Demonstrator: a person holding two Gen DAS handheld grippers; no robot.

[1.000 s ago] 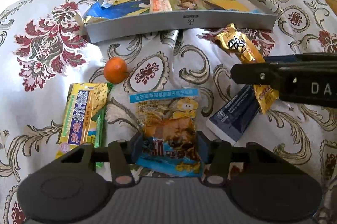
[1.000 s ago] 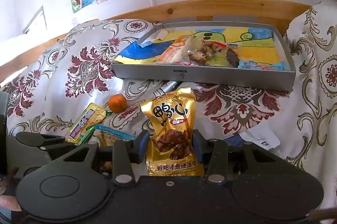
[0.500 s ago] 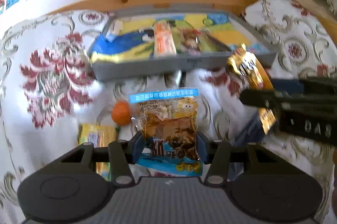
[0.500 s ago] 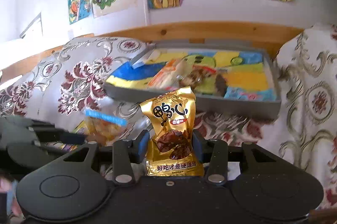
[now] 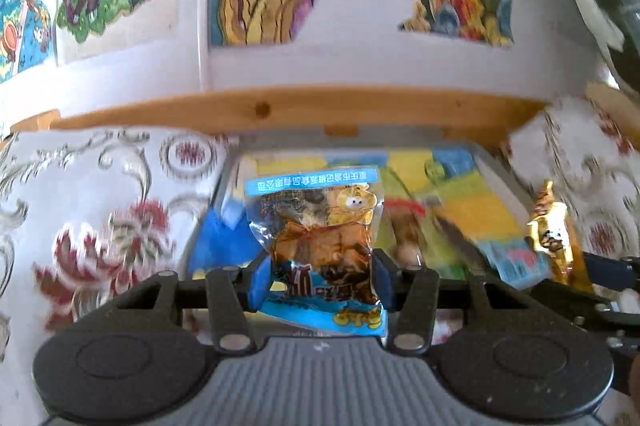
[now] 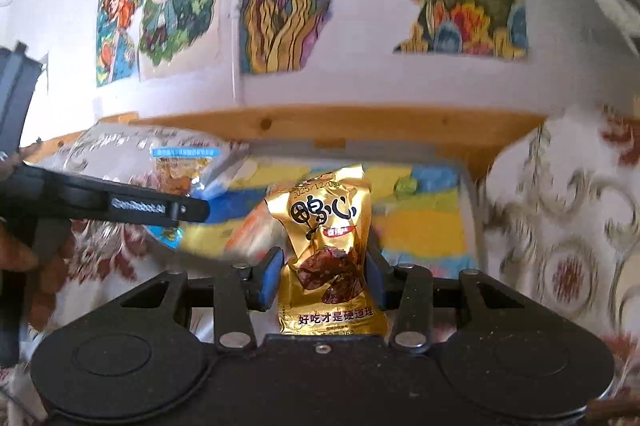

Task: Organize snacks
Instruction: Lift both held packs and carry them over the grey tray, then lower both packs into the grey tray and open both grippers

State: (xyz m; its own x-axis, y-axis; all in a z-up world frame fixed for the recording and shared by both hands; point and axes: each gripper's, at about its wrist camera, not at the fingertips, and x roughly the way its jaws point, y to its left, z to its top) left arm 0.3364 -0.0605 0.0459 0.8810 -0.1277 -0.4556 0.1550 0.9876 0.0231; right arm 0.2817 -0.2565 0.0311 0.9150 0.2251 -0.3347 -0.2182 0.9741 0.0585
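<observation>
Snacks are being held upright, blue packet [image 5: 320,246] clamped in the left gripper [image 5: 320,280], gold packet [image 6: 326,250] in the right gripper [image 6: 326,280], tray [image 5: 496,177] lying just ahead of both.

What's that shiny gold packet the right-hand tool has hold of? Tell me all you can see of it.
The gold packet is a small, glossy foil pouch, crinkled, with black characters, a small red label and a picture of dark brown food on its front. It stands upright, its lower half pinched between the blue-padded fingers of the right gripper, lifted clear of the cloth. Behind it lies the grey tray. From the left camera it shows at the right edge.
</observation>
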